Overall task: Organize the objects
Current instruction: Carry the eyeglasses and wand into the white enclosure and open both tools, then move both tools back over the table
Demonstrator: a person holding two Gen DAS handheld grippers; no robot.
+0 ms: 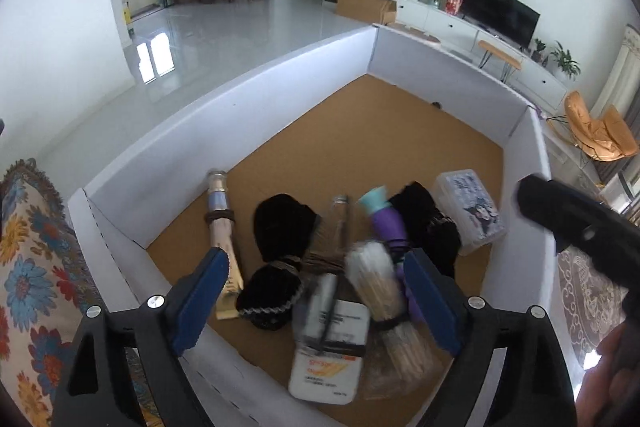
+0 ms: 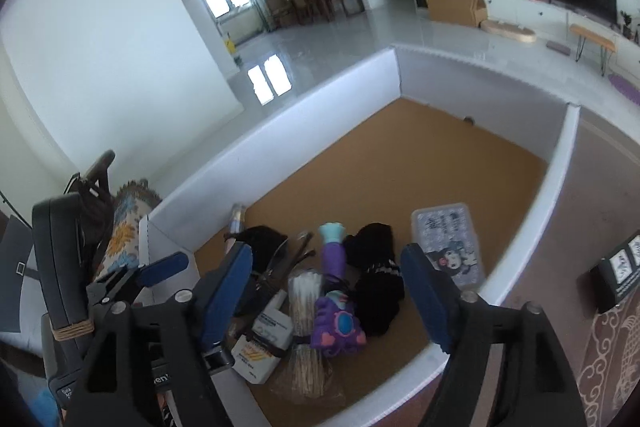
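A white-walled box (image 1: 256,91) with a cork floor holds a pile at its near end. In the left wrist view the pile holds a white tube (image 1: 330,343), a bundle of cotton swabs (image 1: 380,291), a purple toy (image 1: 384,223), black cloth bundles (image 1: 280,227), a glass-capped tube (image 1: 218,203) and a clear printed case (image 1: 472,211). My left gripper (image 1: 316,291) is open and empty above the pile. My right gripper (image 2: 328,287) is open and empty above the purple toy (image 2: 336,307), the swabs (image 2: 306,291), the white tube (image 2: 264,339) and the case (image 2: 452,243).
The far half of the box floor (image 2: 432,163) is bare cork. A floral cushion (image 1: 28,267) lies left of the box. A patterned rug (image 2: 600,367) lies to the right. The other gripper's black body (image 1: 580,227) hangs at the right of the left wrist view.
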